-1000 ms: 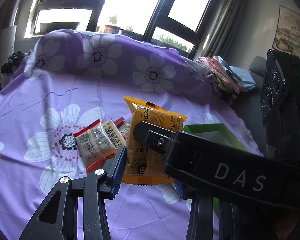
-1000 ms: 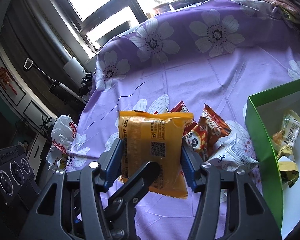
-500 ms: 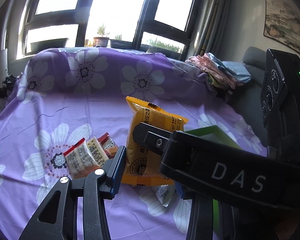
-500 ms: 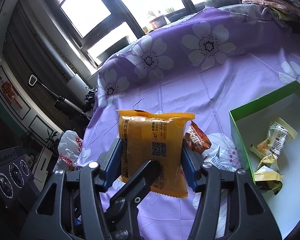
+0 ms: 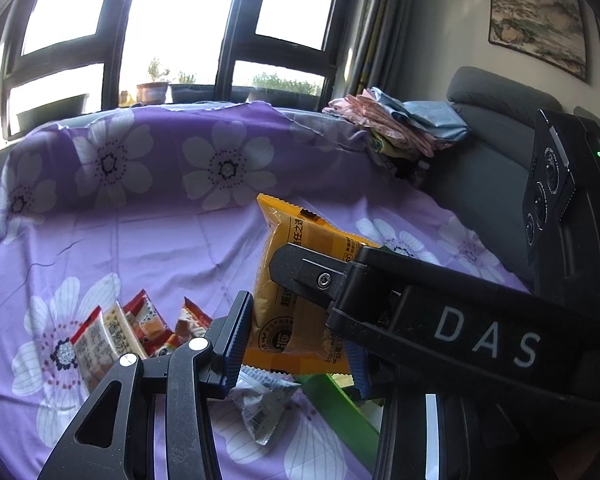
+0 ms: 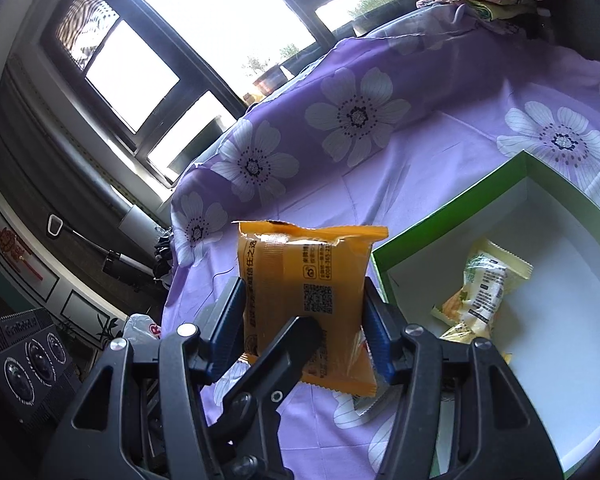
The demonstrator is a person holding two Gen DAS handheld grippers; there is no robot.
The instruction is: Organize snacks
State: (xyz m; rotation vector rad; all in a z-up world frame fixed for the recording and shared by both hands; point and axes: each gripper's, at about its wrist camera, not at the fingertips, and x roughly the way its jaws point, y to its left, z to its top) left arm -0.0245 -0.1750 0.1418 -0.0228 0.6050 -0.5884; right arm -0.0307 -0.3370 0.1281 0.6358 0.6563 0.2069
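An orange snack packet (image 5: pixel 296 300) is held up in the air by both grippers. My left gripper (image 5: pixel 298 348) is shut on its sides, and my right gripper (image 6: pixel 306 320) is shut on it too (image 6: pixel 308 300). The right gripper's black finger crosses the packet's face in the left wrist view. A green box with a white inside (image 6: pixel 452 216) lies to the right, holding a few small yellow-green packets (image 6: pixel 480 292). Its green wall also shows in the left wrist view (image 5: pixel 340 412). Several small red and white snack packets (image 5: pixel 112 340) lie on the purple flowered cloth (image 5: pixel 140 248).
A clear white packet (image 5: pixel 264 404) lies on the cloth by the box wall. Folded clothes (image 5: pixel 396 128) sit on a grey sofa at the far right. A white plastic bag (image 6: pixel 140 328) lies at the cloth's left edge. Windows stand behind.
Both grippers have lifted the orange packet higher and carried it right, toward the green box. The loose packets on the cloth now sit lower and further left in view.
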